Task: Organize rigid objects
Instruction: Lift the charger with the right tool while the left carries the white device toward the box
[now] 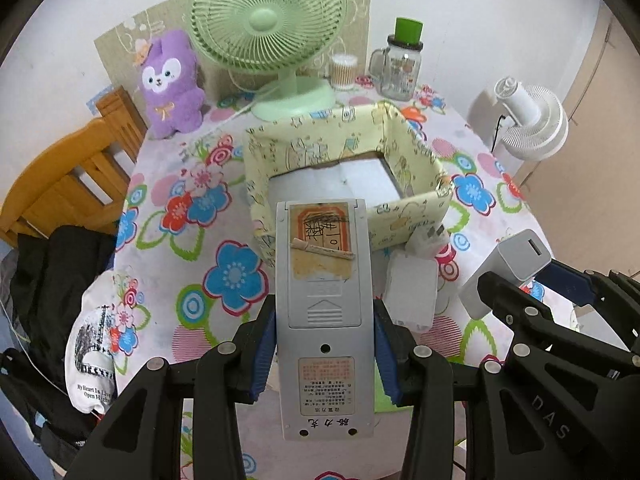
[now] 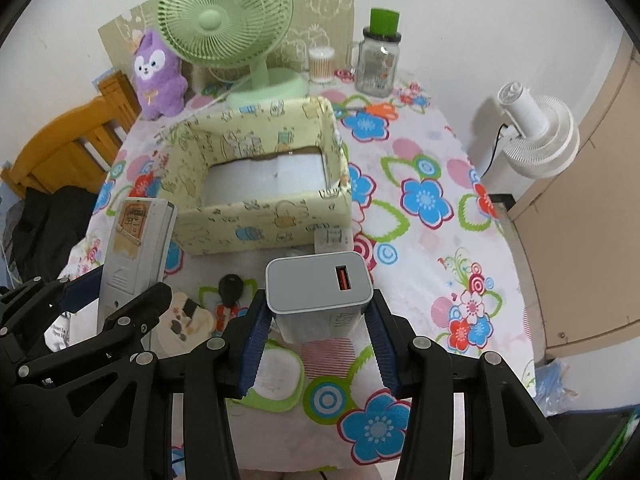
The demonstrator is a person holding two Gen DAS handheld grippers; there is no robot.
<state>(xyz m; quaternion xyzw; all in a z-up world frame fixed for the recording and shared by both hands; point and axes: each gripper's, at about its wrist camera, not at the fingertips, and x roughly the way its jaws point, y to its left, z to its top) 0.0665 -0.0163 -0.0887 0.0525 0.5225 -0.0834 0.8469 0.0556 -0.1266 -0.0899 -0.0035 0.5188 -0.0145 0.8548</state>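
Gripping flat remote (image 1: 325, 304) — boxy charger (image 2: 319, 283).

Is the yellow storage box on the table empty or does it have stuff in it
Empty as far as shown: the yellow box shows only its bare pale floor. The remote and charger sit outside it, each held in tongs.

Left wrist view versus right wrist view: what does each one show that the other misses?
Only the left wrist view shows the white charger lying flat on the tablecloth in front of the box, and the remote control's whole back. Only the right wrist view shows the black key and the gray charger's orange USB port. Both show the yellow fabric box, the green fan, the purple plush, and each gripper's load: left gripper on the remote control, right gripper on the gray charger.
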